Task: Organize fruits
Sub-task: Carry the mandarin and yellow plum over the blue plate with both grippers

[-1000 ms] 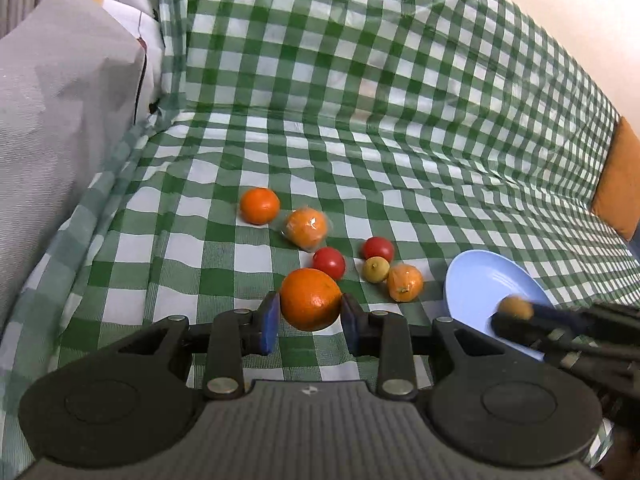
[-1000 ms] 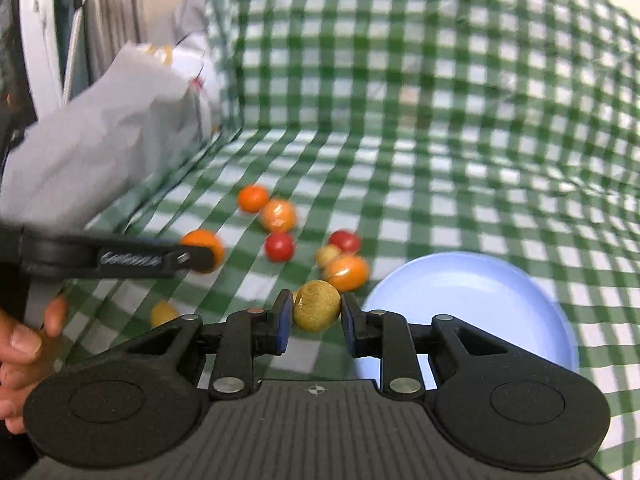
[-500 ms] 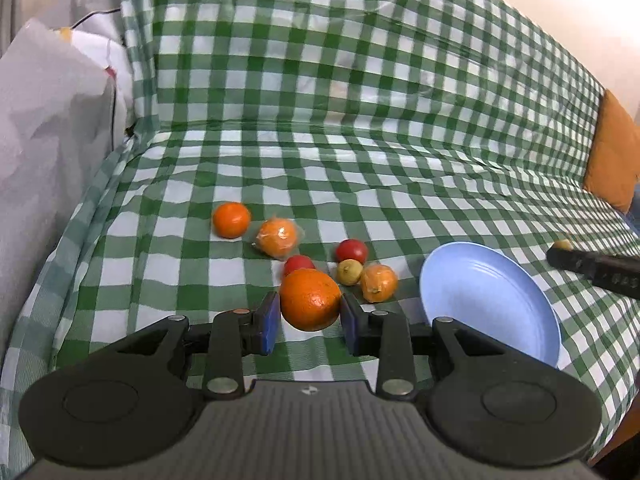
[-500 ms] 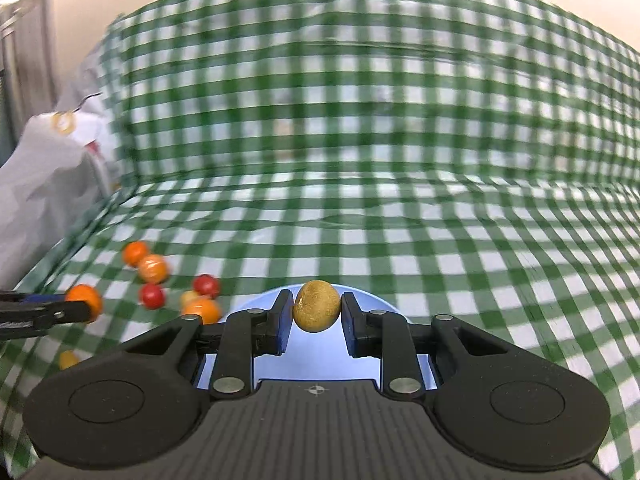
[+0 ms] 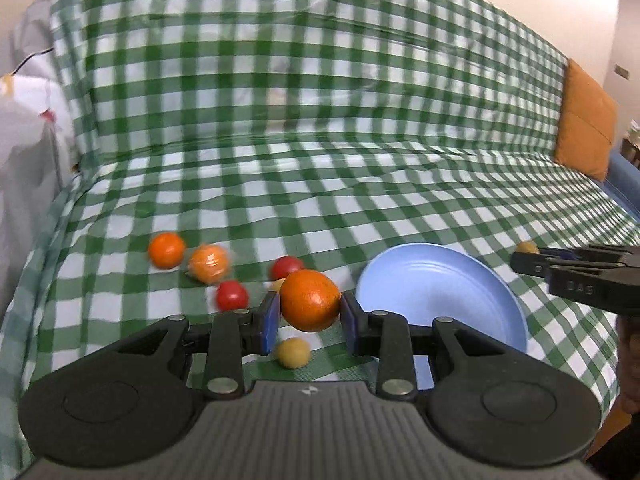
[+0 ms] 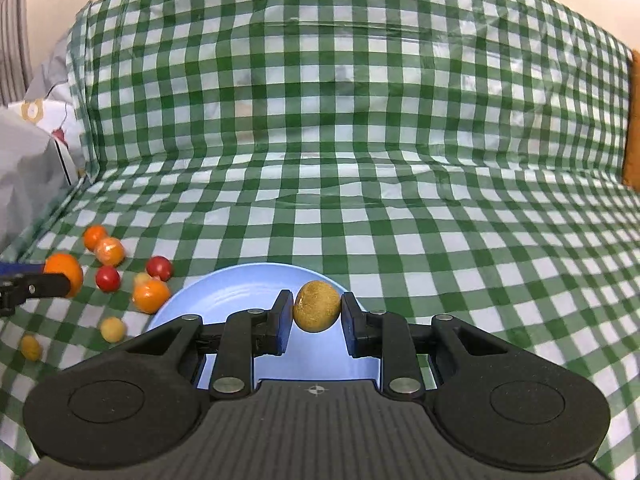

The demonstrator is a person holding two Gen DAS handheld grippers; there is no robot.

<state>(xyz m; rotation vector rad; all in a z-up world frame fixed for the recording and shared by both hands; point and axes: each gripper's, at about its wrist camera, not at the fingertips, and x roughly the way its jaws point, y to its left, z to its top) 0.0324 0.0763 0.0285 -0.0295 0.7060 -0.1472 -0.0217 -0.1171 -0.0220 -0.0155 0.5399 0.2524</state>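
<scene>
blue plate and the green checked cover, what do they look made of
Blue plate: probably plastic or melamine, going by its smooth, even matte colour and faint ring ridges; glazed ceramic is possible. Checked cover: likely thin plastic sheeting or coated cloth, since it shows glossy highlights and sharp wrinkles.

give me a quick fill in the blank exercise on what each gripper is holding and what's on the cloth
1. The left gripper is shut on an ____.
2. The right gripper holds a brownish-yellow fruit above the ____ plate.
3. The number of small red fruits lying on the checked cloth is ____.
4. The plate holds ____ fruit so far.

Missing words: orange; blue; two; no
</scene>
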